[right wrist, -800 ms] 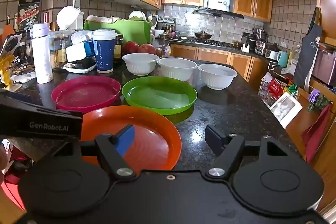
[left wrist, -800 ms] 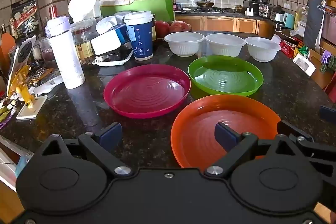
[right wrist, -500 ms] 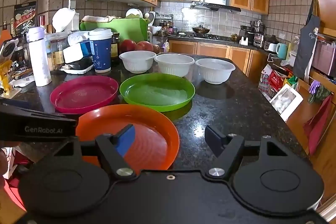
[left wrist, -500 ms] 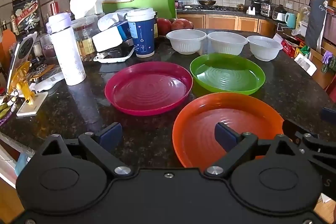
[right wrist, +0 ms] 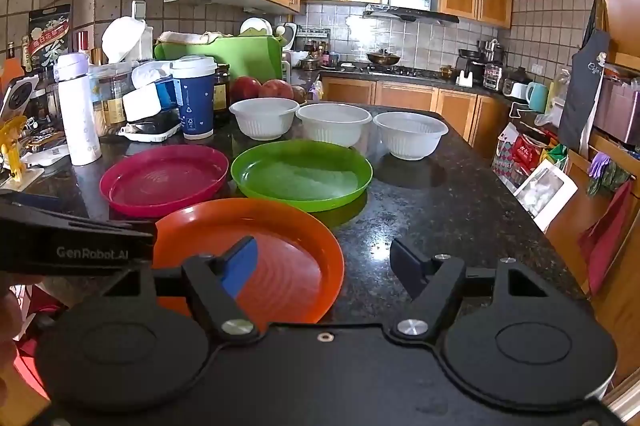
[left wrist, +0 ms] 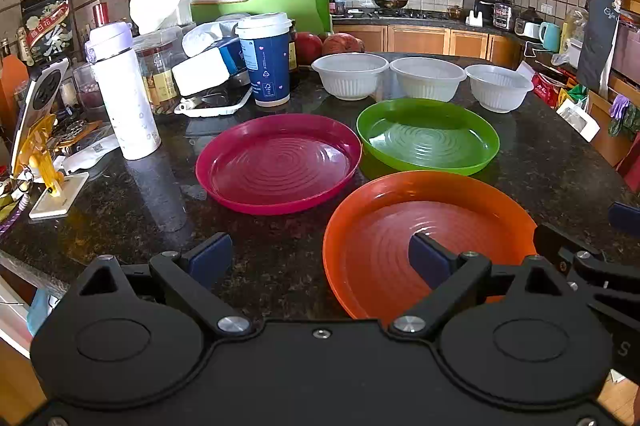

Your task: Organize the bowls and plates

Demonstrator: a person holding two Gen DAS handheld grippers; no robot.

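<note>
Three plates lie on the dark granite counter (left wrist: pixel 140 202): an orange plate (left wrist: pixel 400 226) nearest, a magenta plate (left wrist: pixel 280 162) to its left, a green plate (left wrist: pixel 428 134) behind. Three white bowls (left wrist: pixel 426 78) stand in a row behind them. My left gripper (left wrist: pixel 316 254) is open and empty over the orange plate's left rim. My right gripper (right wrist: pixel 324 260) is open and empty over the right rim of the orange plate (right wrist: pixel 280 242). The right wrist view also shows the magenta plate (right wrist: pixel 164 178), the green plate (right wrist: pixel 302 170) and the bowls (right wrist: pixel 334 124).
Clutter fills the back left: a white bottle (left wrist: pixel 124 94), a blue paper cup (left wrist: pixel 266 60), jars, a green box (left wrist: pixel 276 6), red fruit (left wrist: pixel 342 44). A phone stand (left wrist: pixel 40 154) sits at the left edge. The counter drops off on the right (right wrist: pixel 520 226).
Both grippers have lifted and edged slightly back, so the plates and bowls sit a little lower in view. Nothing was grasped or moved.
</note>
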